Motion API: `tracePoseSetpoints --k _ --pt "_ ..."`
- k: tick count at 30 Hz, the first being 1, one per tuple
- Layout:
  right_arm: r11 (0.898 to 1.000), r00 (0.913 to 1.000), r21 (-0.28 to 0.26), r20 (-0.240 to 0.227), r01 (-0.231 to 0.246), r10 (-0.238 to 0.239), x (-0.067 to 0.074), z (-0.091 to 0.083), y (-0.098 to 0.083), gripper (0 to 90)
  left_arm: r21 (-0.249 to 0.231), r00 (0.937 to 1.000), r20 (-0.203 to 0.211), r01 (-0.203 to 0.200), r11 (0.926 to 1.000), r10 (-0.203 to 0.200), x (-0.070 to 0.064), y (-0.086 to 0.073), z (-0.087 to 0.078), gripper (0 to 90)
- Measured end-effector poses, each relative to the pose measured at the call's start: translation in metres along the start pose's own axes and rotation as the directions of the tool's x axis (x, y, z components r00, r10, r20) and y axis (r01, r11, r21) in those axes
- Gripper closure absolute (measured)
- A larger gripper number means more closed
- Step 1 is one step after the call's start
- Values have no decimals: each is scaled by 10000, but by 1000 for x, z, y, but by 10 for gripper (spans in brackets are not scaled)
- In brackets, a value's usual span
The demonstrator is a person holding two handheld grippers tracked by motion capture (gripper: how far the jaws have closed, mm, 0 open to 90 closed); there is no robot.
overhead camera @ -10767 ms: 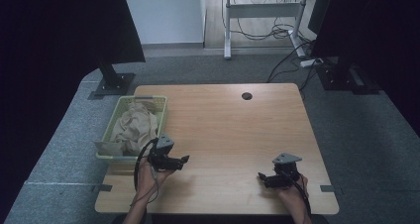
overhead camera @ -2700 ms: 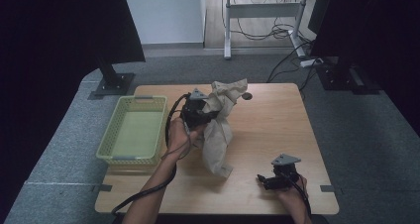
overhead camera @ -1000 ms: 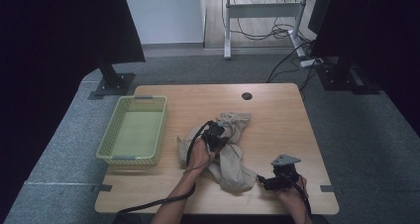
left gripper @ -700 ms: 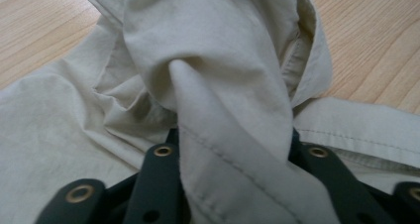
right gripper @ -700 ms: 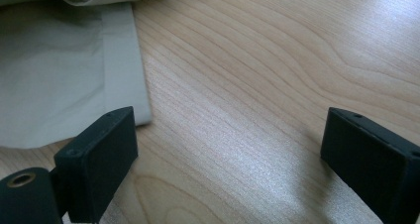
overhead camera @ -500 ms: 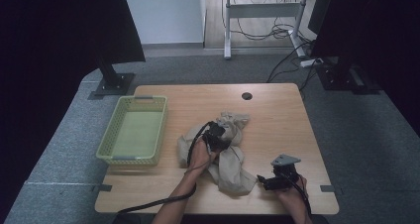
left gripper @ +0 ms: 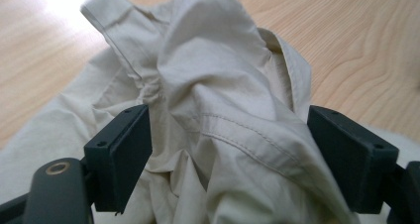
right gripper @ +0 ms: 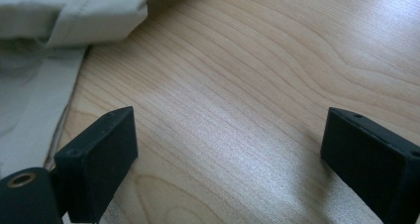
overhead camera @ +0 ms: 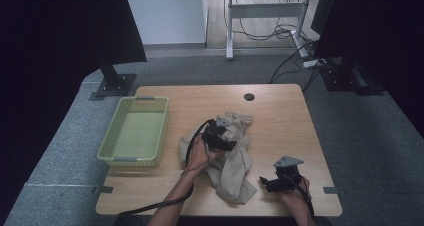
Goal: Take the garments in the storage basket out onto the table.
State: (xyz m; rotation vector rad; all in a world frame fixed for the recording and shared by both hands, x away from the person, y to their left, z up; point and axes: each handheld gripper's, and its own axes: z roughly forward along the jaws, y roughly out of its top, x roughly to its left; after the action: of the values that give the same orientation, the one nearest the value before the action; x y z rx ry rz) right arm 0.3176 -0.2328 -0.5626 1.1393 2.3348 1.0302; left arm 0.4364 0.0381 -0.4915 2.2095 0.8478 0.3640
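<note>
A crumpled beige garment (overhead camera: 236,162) lies on the wooden table (overhead camera: 280,116), a little right of the middle. My left gripper (overhead camera: 220,136) hovers just over its upper part. Its jaws have just been opening and now stand wide, with a raised fold of the garment (left gripper: 213,100) loose between the left gripper's (left gripper: 228,154) pads. My right gripper (overhead camera: 267,182) rests near the front right edge, open, with bare wood between the right gripper's (right gripper: 228,159) jaws. The garment's hem (right gripper: 59,16) lies just beyond its left jaw.
A light green plastic basket (overhead camera: 165,123) stands at the table's left side with nothing in it. A round cable hole (overhead camera: 249,97) sits at the far edge. Beyond the table are a monitor stand foot (overhead camera: 114,83) and desk legs with cables (overhead camera: 280,31).
The left gripper has let go of the garment and lifted slightly above it. The cloth has settled on the table. The right hand has stayed where it was.
</note>
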Motion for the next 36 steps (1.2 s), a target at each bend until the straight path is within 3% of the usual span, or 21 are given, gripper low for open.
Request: tracePoseSetpoints --k 10,20,36 --pt "10000 10000 -5 7 -15 15 0 0 0 72 -580 9999 79 -114 9982 118 3 2 -34 185" --pt "10000 10000 -5 30 3 -3 0 0 0 71 -843 9997 8 -240 9962 242 8 -3 -62 175" --pt "10000 10000 -8 55 -46 46 1 0 0 71 -990 9997 -207 -117 9950 97 17 -30 -96 162"
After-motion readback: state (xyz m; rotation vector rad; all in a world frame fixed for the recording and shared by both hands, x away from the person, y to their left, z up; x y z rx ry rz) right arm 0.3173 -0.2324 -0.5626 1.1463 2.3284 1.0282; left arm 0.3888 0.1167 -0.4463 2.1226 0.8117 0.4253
